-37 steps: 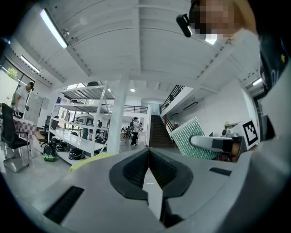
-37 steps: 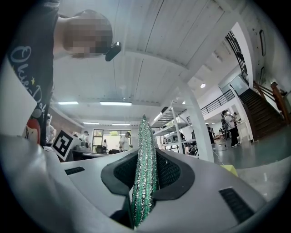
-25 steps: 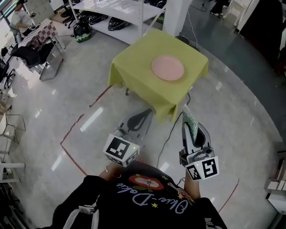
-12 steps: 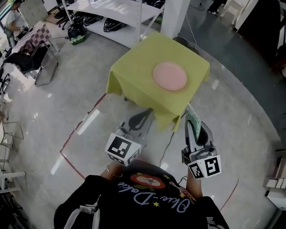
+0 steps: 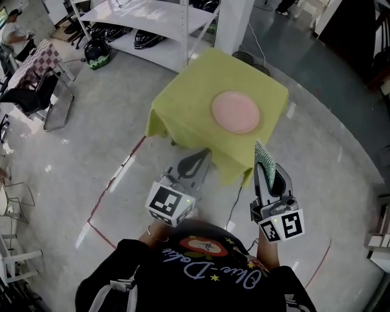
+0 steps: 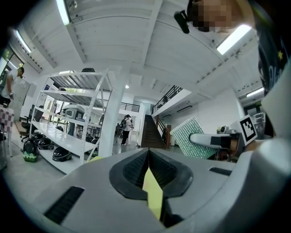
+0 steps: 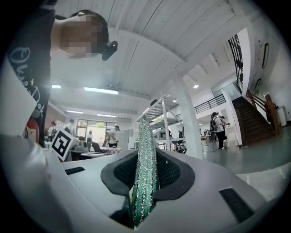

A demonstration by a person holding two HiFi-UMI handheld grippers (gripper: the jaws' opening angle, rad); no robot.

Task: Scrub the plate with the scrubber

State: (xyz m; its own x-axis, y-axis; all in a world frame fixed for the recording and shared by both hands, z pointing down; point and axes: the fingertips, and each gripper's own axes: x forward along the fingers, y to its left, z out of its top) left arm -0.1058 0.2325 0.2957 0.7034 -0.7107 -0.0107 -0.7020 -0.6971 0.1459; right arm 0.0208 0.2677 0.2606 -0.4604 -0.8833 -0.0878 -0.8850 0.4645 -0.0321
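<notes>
A pink plate [image 5: 236,112] lies on a small table under a yellow-green cloth [image 5: 183,103], ahead of me. My right gripper [image 5: 268,172] is shut on a green glittery scrubber [image 5: 265,160] that stands up edge-on between its jaws [image 7: 144,168]. It hangs above the floor, short of the table's near right corner. My left gripper [image 5: 194,164] is shut with nothing held, low beside the table's near edge. In the left gripper view the jaws meet, a sliver of yellow cloth [image 6: 152,195] shows between them, and the scrubber [image 6: 193,139] appears to the right.
White shelving [image 5: 152,18] with helmets stands behind the table, next to a white pillar [image 5: 234,24]. Chairs [image 5: 36,91] and a person sit at the far left. A black cable [image 5: 234,198] runs over the floor, and red tape lines [image 5: 109,183] mark it.
The table and plate have come a little nearer and lower in the head view. Both grippers have stayed shut and kept their spacing, the right one still holding the scrubber.
</notes>
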